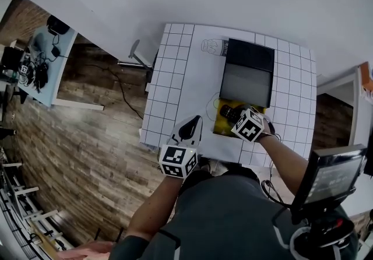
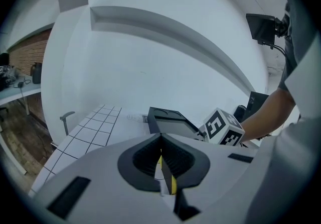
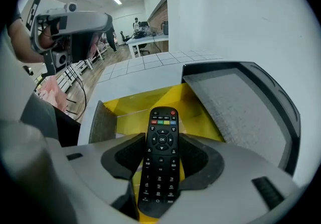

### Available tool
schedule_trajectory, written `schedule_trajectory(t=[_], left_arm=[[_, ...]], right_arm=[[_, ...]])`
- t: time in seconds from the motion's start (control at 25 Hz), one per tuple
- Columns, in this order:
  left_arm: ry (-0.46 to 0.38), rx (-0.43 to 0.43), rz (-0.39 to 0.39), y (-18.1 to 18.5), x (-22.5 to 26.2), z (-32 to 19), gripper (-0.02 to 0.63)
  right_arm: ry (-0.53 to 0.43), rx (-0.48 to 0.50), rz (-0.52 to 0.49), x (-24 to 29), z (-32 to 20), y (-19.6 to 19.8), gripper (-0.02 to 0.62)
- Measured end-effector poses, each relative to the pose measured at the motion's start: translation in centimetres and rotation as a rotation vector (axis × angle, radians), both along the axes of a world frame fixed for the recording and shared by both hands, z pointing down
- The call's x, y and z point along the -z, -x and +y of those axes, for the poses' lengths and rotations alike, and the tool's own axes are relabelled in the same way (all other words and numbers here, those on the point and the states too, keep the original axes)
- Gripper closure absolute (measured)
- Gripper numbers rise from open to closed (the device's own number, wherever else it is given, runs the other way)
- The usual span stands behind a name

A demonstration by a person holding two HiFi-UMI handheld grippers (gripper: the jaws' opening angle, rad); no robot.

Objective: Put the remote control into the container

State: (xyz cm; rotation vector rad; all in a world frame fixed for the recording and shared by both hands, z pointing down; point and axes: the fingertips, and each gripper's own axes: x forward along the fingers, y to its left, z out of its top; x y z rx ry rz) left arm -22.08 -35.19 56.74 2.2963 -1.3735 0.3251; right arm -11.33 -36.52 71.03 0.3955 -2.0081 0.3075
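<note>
Right gripper [image 3: 161,140] clamps black slim plastic remote control [image 3: 160,178], long axis up-frame, nose over yellow open container [image 3: 133,103]; left gripper [image 2: 161,161] closed, empty, farther away.

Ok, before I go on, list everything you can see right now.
remote control: one, black, between the right gripper's pads, over the container
container: one, yellow, near side of the table
box: one, black with grey inside, just beyond the container
bottle: one, clear, lying at the table's far side, beside the box
table: one, white with grid lines
monitor: one, black, at the person's right
left gripper: one, grey, shut, empty, over the table's near edge
right gripper: one, grey, shut on the remote control
</note>
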Motion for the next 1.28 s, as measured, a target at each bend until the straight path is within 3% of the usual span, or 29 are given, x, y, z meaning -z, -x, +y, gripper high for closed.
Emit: schedule_trajectory(t=[0.24, 0.44, 0.72, 1.16, 1.28], left_arm=[[0.007, -0.015, -0.004, -0.1, 0.1, 0.2, 0.597], [-0.006, -0.025, -0.008, 0.0, 0.8, 0.5, 0.597], [-0.067, -0.054, 0.009, -0.2, 3.3, -0.2, 0.597], [-0.191, -0.17, 0.059, -2.9, 9.0, -1.5, 0.597], [-0.221, -0.192, 0.067, -3.8, 10.9, -1.5, 0.597]], right_arm=[[-0.002, -0.021, -0.001, 0.1, -0.1, 0.0, 0.385], [-0.069, -0.013, -0.019, 0.7, -0.2, 0.0, 0.333], [-0.195, -0.099, -0.13, 5.8, -1.1, 0.7, 0.328], [-0.393, -0.413, -0.393, 18.9, -2.1, -2.8, 0.333], [-0.435, -0.486, -0.463, 22.4, -1.6, -4.3, 0.363]])
